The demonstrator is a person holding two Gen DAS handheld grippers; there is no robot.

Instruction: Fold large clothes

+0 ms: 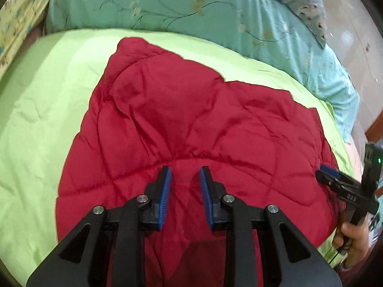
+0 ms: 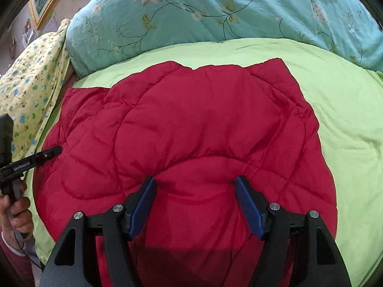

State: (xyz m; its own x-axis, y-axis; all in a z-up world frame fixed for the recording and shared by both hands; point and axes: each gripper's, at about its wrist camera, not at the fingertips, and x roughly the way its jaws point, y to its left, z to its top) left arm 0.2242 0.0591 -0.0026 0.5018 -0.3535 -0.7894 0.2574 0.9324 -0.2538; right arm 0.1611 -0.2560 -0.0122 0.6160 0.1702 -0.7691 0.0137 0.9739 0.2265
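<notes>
Red quilted garment (image 1: 182,124) on light-green bedsheet (image 1: 36,110), teal floral quilt (image 1: 167,2) behind.

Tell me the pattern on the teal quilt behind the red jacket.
Flowers on thin dark vines on the teal quilt, clearest in the right wrist view.

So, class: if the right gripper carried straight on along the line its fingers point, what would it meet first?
Most likely the red quilted jacket spread on the green bedcover. The right gripper is tilted down at it with its jaws apart and nothing between them. How much air is left is hard to judge.
</notes>
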